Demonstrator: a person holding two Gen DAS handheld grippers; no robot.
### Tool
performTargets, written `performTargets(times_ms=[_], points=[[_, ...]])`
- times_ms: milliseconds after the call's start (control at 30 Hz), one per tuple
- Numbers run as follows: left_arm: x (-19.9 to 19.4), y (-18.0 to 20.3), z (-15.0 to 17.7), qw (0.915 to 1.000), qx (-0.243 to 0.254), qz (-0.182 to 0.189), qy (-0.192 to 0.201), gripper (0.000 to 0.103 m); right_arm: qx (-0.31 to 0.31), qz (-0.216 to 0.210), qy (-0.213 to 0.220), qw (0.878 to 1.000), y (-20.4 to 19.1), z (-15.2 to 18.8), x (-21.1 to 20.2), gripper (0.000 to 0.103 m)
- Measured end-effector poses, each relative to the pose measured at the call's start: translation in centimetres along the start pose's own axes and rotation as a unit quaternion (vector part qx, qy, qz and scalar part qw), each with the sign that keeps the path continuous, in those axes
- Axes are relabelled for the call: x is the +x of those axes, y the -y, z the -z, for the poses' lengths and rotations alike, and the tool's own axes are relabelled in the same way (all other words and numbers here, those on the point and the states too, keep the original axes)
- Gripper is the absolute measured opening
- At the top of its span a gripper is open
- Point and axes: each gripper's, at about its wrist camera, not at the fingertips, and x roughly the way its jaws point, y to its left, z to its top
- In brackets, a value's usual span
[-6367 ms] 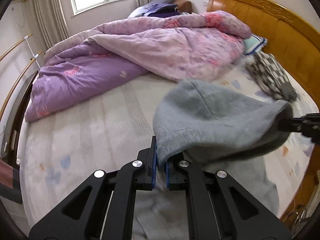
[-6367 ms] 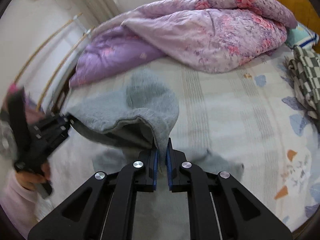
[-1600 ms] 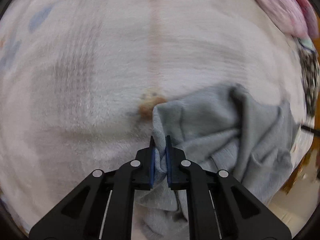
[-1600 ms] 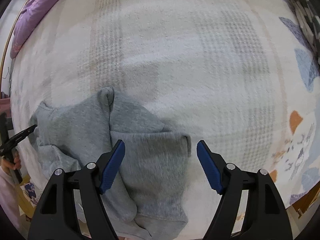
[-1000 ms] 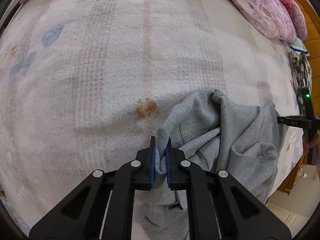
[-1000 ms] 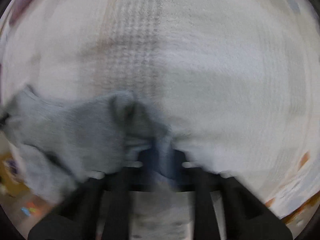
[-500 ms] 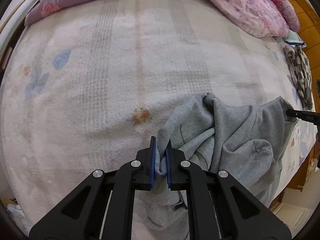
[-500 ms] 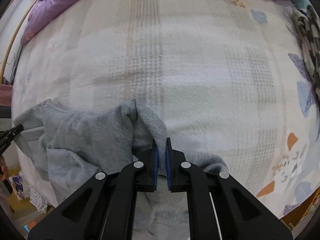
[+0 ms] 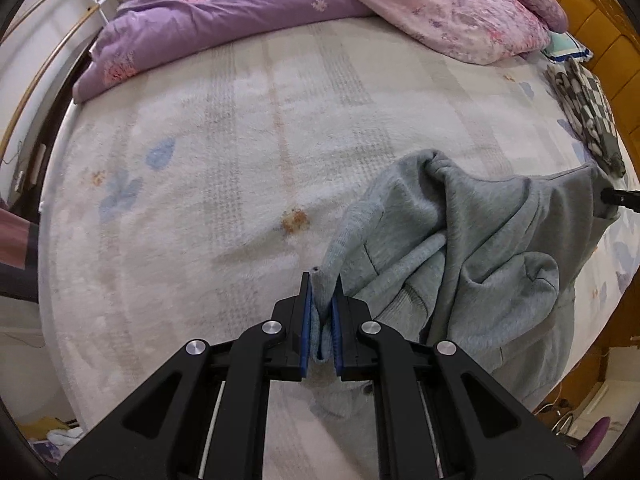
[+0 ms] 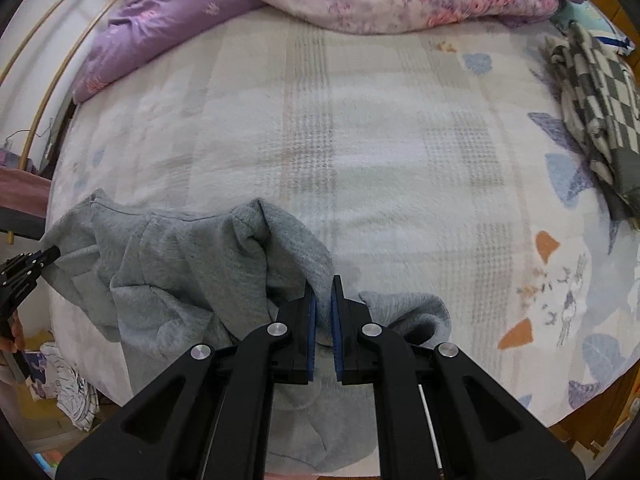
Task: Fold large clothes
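Both grippers have lifted the grey fleece sweatshirt off the pale patterned bed, so it now hangs crumpled, ready to be spread for folding. The left gripper, jaws nearly closed, pinches one edge; the right gripper clamps another. Beyond the sweatshirt lies a purple floral quilt.

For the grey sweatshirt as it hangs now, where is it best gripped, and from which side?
Judging by its pose, the grey sweatshirt is best held at two edge corners from above, as now: the left gripper and right gripper each pinch a folded edge, jaws shut on it. The middle sags bunched, so pulling the corners apart should spread it.
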Motion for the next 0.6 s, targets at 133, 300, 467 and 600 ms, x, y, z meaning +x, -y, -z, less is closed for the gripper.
performTargets(times_ms=[133, 300, 467, 600], points=[[-2.1, 0.8, 2.0, 0.9997, -0.005, -0.023, 0.013, 0.009, -0.017, -0.012, 0.026, 0.999, -0.2, 2.8, -2.3, 0.006], [-4.5, 2.6, 6.5, 0.9982, -0.008, -0.055, 0.024, 0.008, -0.080, -0.021, 0.054, 0.995, -1.2, 7.3, -4.8, 0.006], [-5.7, 4.2, 12.3, 0.9971, -0.024, -0.068, 0.025, 0.008, -0.120, -0.032, 0.064, 0.990, -0.7, 13.0, -6.0, 0.006], [-5.5, 5.0, 17.5, 0.9962, -0.049, -0.072, 0.009, 0.008, -0.124, -0.038, 0.030, 0.991, 0.4, 17.7, -4.9, 0.006]])
